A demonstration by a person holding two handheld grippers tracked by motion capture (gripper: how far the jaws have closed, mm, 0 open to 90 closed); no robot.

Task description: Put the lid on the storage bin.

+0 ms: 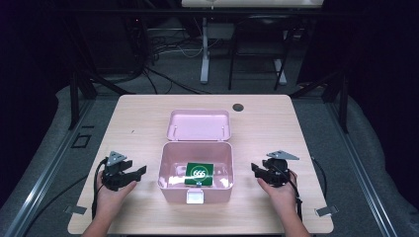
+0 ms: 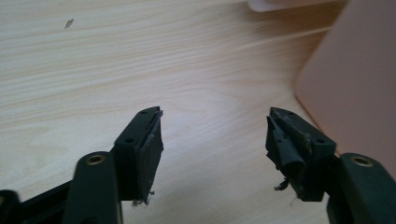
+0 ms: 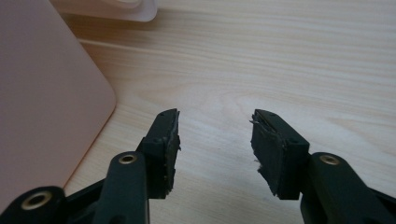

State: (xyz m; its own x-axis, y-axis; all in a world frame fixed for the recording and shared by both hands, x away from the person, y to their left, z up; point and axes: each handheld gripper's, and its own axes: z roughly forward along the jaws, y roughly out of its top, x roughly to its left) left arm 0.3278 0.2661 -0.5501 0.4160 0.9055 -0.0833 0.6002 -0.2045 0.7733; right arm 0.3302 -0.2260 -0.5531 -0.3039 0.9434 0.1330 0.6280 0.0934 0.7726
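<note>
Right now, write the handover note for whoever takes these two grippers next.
Left gripper: open, holding nothing, resting on the table left of the pink box.
Right gripper: open, holding nothing, right of the box.
Box: mid-table, lid flipped back and open, white latch facing the person.
Green packet: lying flat inside the box.
Done: packet appears stowed.
Left: probably swing the lid down and latch it.

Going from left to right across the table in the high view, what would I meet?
Left gripper → pink box with a green card inside → right gripper.
</note>
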